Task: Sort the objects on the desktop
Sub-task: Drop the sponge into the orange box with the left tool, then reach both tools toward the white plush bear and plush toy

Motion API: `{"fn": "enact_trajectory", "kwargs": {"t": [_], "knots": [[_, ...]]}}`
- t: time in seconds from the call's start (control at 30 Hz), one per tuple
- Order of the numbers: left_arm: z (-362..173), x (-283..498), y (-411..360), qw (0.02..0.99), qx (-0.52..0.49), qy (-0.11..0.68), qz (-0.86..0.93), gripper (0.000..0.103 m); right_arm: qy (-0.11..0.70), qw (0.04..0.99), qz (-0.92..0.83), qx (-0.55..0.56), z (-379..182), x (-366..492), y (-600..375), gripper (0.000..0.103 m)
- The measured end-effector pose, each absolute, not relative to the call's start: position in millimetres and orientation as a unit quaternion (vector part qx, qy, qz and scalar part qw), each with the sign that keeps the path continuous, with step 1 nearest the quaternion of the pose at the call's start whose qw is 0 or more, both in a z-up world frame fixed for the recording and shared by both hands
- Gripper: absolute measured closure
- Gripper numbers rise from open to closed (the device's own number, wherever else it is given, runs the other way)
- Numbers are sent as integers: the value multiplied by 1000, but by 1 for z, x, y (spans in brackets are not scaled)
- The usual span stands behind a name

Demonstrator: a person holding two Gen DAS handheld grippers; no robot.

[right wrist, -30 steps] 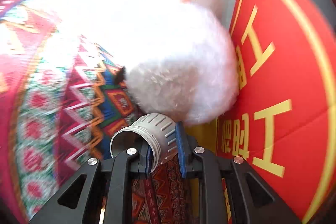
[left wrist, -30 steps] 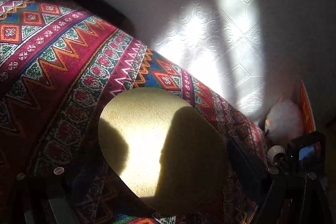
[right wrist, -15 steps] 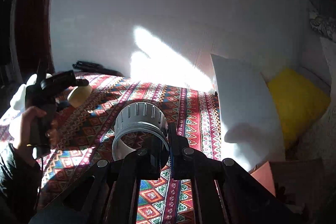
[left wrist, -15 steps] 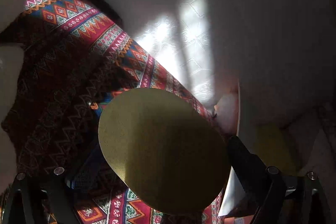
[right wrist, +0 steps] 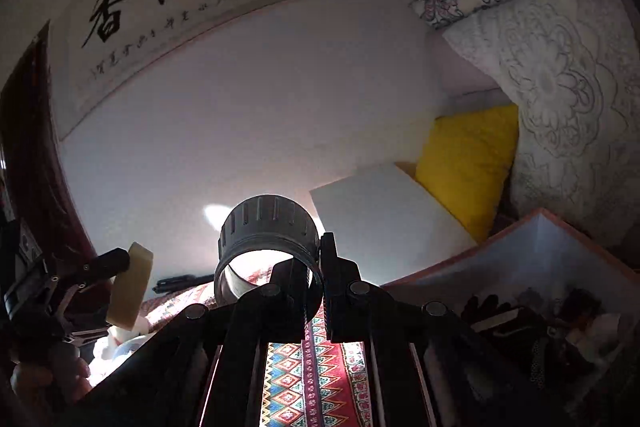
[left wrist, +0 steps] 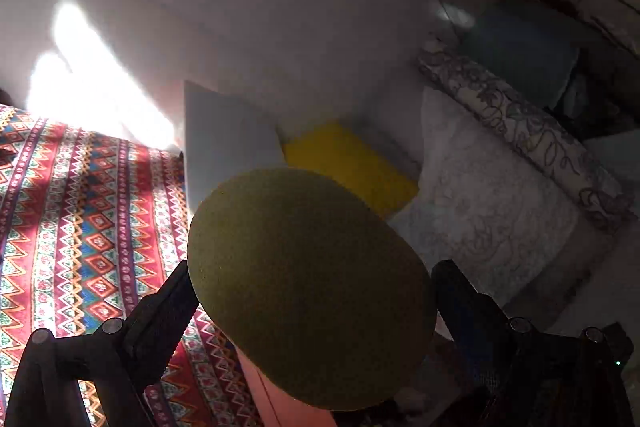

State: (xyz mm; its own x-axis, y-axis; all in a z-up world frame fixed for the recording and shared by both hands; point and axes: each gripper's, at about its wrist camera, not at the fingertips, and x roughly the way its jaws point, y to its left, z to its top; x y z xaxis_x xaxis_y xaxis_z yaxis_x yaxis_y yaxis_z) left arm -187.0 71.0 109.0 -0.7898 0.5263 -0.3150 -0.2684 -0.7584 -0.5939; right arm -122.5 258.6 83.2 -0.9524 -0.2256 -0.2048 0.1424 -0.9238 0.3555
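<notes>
A round yellow sponge disc [left wrist: 312, 287] fills the left wrist view, and my left gripper [left wrist: 312, 279] is shut on its edges, held in the air over the table's right end. The right wrist view shows the same disc [right wrist: 134, 279] edge-on in the left gripper [right wrist: 116, 301], held by a hand at the lower left. My right gripper [right wrist: 316, 259] is shut on the wall of a grey ribbed ring cap [right wrist: 268, 239], lifted well above the patterned tablecloth [right wrist: 312, 379].
An open pink-edged box [right wrist: 540, 251] holding several dark items stands at the right. A white foam board [right wrist: 384, 219] leans behind it, with a yellow cushion [right wrist: 468, 155] and pale bedding [right wrist: 568, 87] beyond. A black pen-like thing [right wrist: 184, 283] lies by the wall.
Both grippers have risen and swung right, away from the white fluffy thing on the cloth. The right one rolled upright. Each kept hold of its object.
</notes>
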Motion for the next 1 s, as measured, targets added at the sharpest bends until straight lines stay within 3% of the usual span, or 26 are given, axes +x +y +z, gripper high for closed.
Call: {"fn": "enact_trajectory", "kwargs": {"t": [0.3,0.57,0.6,0.63,0.67,0.73,1.0], "knots": [[123,-211,213,311,-271,-201,889,9,-241,13,-964,107,76,-101,423,98],[82,-260,291,326,-357,-183,856,7,-251,3,-951,180,56,-137,496,96],[76,-265,292,321,-370,-190,851,7,-248,-2,-944,216,51,-149,499,93],[70,-270,293,317,-382,-197,845,7,-250,-20,-937,244,40,-156,503,80],[66,-271,293,314,-386,-198,845,7,-251,-38,-928,272,30,-163,507,49],[60,-273,294,308,-391,-200,844,7,-249,-79,-921,289,23,-159,515,18],[64,-268,287,298,-392,-183,851,5,-236,-67,-935,257,39,-133,514,14]]}}
